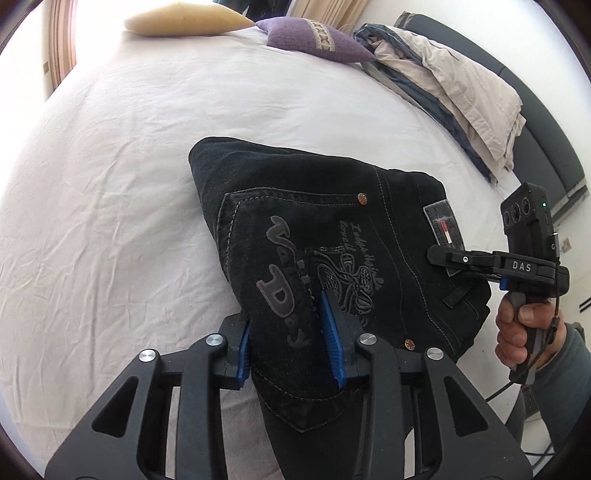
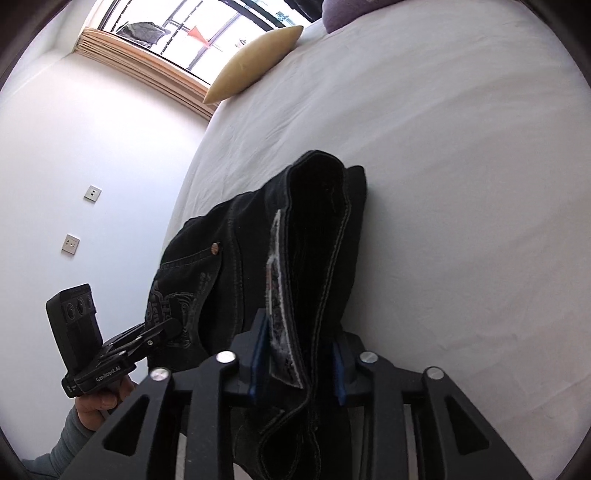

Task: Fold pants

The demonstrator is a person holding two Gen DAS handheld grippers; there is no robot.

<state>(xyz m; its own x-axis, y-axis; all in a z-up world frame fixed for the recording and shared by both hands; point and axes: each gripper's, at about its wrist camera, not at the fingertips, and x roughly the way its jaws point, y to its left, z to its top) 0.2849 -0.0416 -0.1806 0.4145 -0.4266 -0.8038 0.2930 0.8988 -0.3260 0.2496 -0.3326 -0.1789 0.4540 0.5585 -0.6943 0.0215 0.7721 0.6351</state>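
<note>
Black jeans (image 1: 314,206) lie folded into a thick bundle on the white bed sheet (image 1: 129,166), back pocket with its embroidered design facing up. My left gripper (image 1: 286,314) straddles the pocket end; fabric sits between the blue pads (image 1: 332,339), but the pad faces show and do not press. My right gripper (image 2: 299,332) straddles the waistband end of the jeans (image 2: 258,229), where the leather patch (image 2: 284,332) stands on edge; its jaws also stand slack around the cloth. Each gripper shows in the other's view: right gripper (image 1: 443,256), left gripper (image 2: 170,328), each held by a hand.
A yellow pillow (image 1: 181,18) and a purple cushion (image 1: 314,38) lie at the far end of the bed. A crumpled beige and grey duvet (image 1: 454,92) is heaped along the dark headboard (image 1: 546,140). A white wall with sockets (image 2: 92,192) borders the bed (image 2: 443,184).
</note>
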